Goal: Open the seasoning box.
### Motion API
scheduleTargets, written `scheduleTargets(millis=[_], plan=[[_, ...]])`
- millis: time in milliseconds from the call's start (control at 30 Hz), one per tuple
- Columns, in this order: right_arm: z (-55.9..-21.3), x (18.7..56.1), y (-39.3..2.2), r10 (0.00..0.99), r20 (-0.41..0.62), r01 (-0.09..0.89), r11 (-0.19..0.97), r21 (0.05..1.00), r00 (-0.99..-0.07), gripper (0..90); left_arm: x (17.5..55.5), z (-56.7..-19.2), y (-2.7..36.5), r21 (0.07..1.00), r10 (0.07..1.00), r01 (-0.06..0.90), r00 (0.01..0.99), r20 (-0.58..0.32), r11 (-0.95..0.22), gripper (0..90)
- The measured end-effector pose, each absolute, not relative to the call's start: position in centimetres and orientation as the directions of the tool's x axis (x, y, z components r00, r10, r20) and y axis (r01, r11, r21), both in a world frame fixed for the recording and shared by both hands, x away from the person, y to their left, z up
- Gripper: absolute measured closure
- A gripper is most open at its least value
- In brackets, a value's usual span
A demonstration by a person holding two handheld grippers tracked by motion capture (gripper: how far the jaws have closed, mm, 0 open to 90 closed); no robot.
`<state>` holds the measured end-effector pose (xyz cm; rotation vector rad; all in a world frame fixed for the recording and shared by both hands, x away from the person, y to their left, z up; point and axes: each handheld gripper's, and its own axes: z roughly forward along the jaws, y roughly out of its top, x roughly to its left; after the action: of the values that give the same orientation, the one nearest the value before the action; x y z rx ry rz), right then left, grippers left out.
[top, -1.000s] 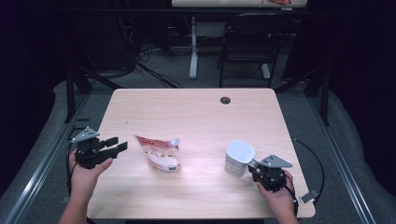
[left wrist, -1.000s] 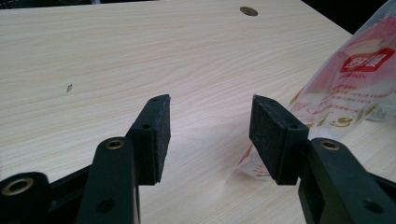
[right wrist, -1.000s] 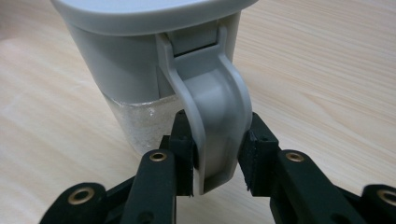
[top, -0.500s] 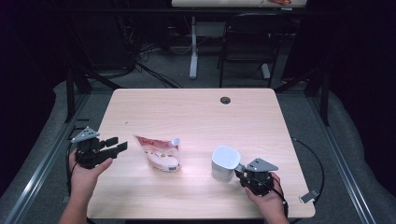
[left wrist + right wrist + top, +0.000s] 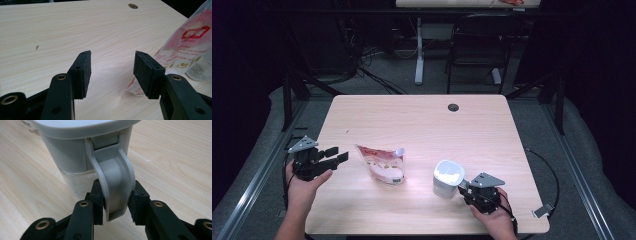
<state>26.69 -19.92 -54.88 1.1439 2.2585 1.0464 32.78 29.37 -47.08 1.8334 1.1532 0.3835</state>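
Observation:
A white lidded jug (image 5: 448, 177) stands at the table's front right. My right gripper (image 5: 463, 189) is behind it, shut on its handle (image 5: 115, 177), with a pad against each side (image 5: 116, 205). A clear pouch with red print and a grey cap (image 5: 382, 162) lies flat left of the jug. My left gripper (image 5: 338, 154) is over the table's left edge, pointing toward the pouch, open with nothing between its pads (image 5: 112, 65). The pouch (image 5: 190, 47) lies just beyond its right-hand pad.
The light wooden table (image 5: 422, 125) has a dark cable hole (image 5: 453, 107) near its far edge. The right gripper's cable (image 5: 542, 165) loops off the table's right side. A chair and desk legs stand on the floor beyond the table.
My right gripper has slid the jug leftward from near the right edge toward the pouch, and slightly nearer the front. The left gripper and the pouch stayed put.

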Motion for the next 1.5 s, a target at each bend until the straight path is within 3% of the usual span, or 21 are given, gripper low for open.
scheduleTargets(millis=[767,1067,1500], plan=[[-53.4,24.4,-21.5,0.811,0.055,0.495,0.301,0.815,-0.582,61.1,32.7,-47.0,29.8,0.823,0.839,0.551,0.506,-0.200,-0.136,48.4],[-52.6,24.2,-21.9,0.823,0.035,0.468,0.287,0.836,-0.567,57.0,32.8,-47.1,29.8,0.817,0.837,0.559,0.508,-0.203,-0.140,48.3],[-51.3,24.3,-21.7,0.815,0.017,0.452,0.303,0.839,-0.579,83.7,32.9,-47.2,29.7,0.814,0.838,0.563,0.508,-0.201,-0.146,48.3]])
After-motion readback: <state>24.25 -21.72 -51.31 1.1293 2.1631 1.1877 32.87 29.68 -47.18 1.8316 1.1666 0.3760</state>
